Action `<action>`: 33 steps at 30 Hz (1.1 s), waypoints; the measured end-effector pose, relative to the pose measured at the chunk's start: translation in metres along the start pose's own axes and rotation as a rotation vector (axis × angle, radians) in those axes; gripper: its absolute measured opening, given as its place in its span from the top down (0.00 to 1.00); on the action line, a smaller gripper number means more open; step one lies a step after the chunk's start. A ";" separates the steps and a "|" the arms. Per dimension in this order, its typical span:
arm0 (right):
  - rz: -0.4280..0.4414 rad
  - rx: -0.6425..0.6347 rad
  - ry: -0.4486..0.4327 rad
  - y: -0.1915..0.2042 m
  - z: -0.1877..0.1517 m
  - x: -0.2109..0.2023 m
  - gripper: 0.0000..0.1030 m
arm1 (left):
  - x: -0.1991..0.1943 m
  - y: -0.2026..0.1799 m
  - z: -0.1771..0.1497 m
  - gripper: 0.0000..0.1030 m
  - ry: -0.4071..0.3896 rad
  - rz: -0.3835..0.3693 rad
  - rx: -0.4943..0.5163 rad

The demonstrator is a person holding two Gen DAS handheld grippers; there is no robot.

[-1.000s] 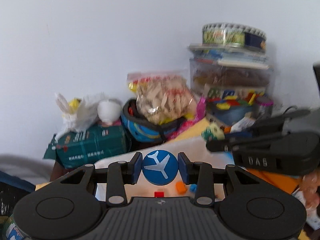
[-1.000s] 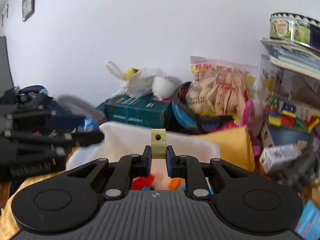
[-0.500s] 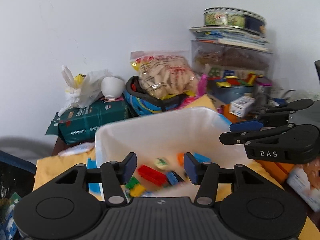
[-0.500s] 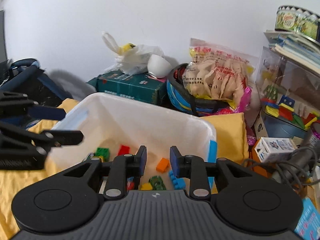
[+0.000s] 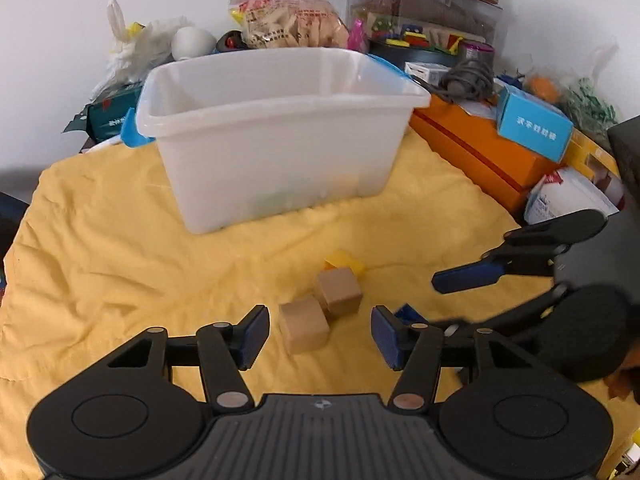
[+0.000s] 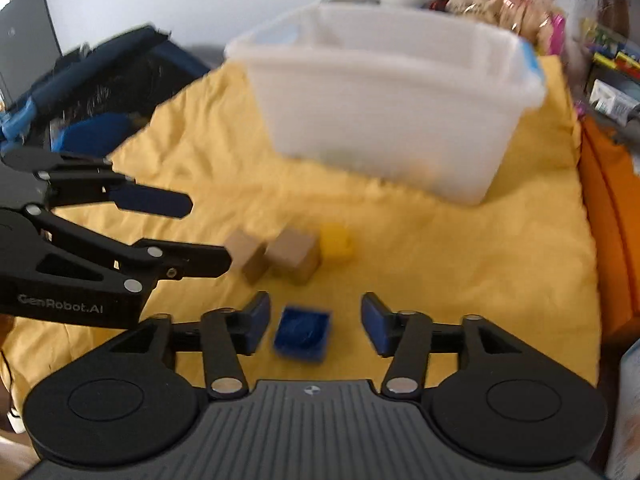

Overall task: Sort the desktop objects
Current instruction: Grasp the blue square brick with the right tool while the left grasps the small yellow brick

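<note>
Yellow cloth (image 5: 120,248) covered the table; left gripper (image 5: 320,334) was opening around a wooden cube (image 5: 304,328), untouched; right gripper (image 6: 314,330) was opening, apparently clear of a blue block (image 6: 302,334).

I see a bin (image 5: 280,152) standing on the cloth (image 5: 100,264) over the desk. In front of it, near me, two wooden cubes (image 5: 320,312) lie touching, with a small block (image 5: 343,262) just behind them. A hollow block (image 6: 302,334) lies to their right, between my right claw's (image 6: 314,330) opening jaws. Boxes (image 5: 480,148) line the cloth's right edge, and bags (image 5: 288,24) stand behind the bin.
</note>
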State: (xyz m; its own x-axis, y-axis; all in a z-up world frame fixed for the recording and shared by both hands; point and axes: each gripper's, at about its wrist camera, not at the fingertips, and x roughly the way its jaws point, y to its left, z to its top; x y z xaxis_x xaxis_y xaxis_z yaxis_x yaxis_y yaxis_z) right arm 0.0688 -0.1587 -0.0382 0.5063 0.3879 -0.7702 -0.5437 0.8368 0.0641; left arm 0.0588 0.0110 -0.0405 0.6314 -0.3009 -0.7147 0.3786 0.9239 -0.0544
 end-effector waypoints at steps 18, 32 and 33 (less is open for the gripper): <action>-0.099 -0.139 0.017 0.022 -0.038 -0.003 0.65 | 0.091 -0.035 0.050 0.41 0.088 -0.036 0.254; -0.130 -0.064 0.028 0.008 -0.051 -0.019 0.65 | 0.016 -0.035 0.032 0.62 -0.014 -0.199 0.147; -0.124 -0.062 0.030 0.007 -0.052 -0.021 0.65 | 0.010 -0.036 0.019 0.62 0.013 -0.202 0.159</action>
State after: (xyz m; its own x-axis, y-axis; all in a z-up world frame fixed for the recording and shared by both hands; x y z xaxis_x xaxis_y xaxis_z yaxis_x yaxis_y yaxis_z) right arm 0.0191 -0.1810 -0.0548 0.5525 0.2702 -0.7885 -0.5186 0.8520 -0.0715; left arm 0.0642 -0.0301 -0.0318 0.5236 -0.4717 -0.7095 0.5985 0.7963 -0.0877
